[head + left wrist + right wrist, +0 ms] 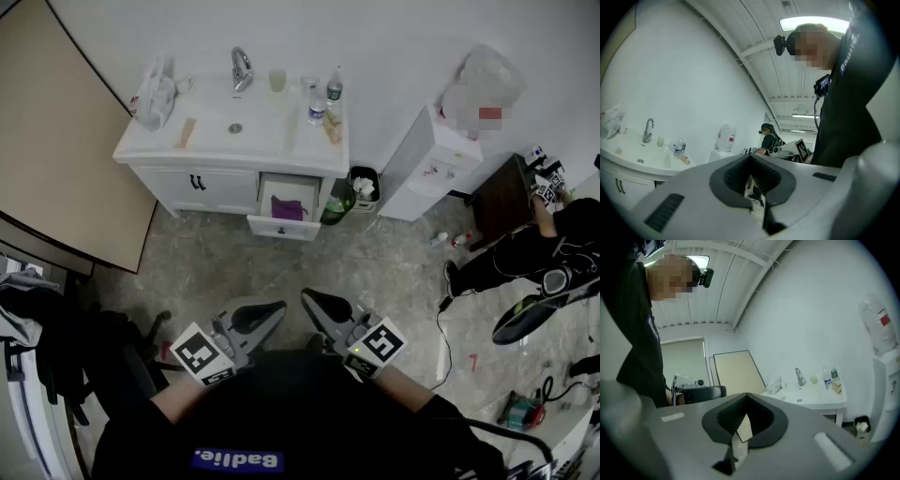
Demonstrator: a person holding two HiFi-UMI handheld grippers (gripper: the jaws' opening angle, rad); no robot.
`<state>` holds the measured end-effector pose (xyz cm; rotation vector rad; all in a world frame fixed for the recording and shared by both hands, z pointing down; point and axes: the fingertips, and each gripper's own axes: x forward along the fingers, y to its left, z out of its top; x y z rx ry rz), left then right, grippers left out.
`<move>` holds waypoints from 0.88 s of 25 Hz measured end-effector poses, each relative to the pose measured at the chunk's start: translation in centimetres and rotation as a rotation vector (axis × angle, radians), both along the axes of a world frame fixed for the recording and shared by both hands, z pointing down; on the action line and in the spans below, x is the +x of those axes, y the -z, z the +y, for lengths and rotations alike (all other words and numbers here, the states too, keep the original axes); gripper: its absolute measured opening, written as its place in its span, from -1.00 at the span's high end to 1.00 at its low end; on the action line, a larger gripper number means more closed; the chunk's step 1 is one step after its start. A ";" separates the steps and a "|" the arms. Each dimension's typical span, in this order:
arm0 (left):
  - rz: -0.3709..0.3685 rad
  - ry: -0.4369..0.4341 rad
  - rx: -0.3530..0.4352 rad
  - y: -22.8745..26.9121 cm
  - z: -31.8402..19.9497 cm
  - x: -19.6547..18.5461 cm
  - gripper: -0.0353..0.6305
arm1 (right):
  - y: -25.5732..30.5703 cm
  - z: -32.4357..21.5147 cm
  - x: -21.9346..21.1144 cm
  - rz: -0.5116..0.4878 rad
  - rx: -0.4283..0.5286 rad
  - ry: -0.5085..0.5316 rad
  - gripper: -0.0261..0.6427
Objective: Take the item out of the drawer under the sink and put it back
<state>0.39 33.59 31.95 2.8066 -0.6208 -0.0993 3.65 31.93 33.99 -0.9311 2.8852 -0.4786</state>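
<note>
purple in colour, the item [287, 208] was seen lying inside the drawer [281, 228], which was pulled out of the white cabinet [202, 183] under the sink [234, 127], at its right end. nothing was touching the item. both grippers were held level and close to the person's body, well apart from the drawer, with bare floor between. the left gripper [258, 317] was found with its jaws pressed together at the tips and nothing pinched between them. the right gripper [323, 305] was likewise closed tip to tip and empty. a faucet [241, 67] was mounted at the back of the sink, a white bag [155, 94] was laid at its left end, and bottles [317, 108] were stood at its right end. a green bottle [333, 208] and a small bin [364, 187] were placed on the floor just beside the drawer. another person [534, 253] was seen far right.
</note>
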 end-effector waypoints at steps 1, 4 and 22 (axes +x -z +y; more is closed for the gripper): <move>0.000 0.001 -0.001 -0.1 0.0 0.1 0.93 | -0.1 0.1 0.1 -0.001 0.001 0.001 0.94; 0.000 0.005 0.001 -0.2 0.1 0.2 0.93 | -0.2 0.1 0.3 -0.005 0.002 0.002 0.94; -0.013 0.034 0.034 1.0 0.0 2.3 0.93 | 0.7 -0.6 2.7 -0.042 0.009 0.026 0.94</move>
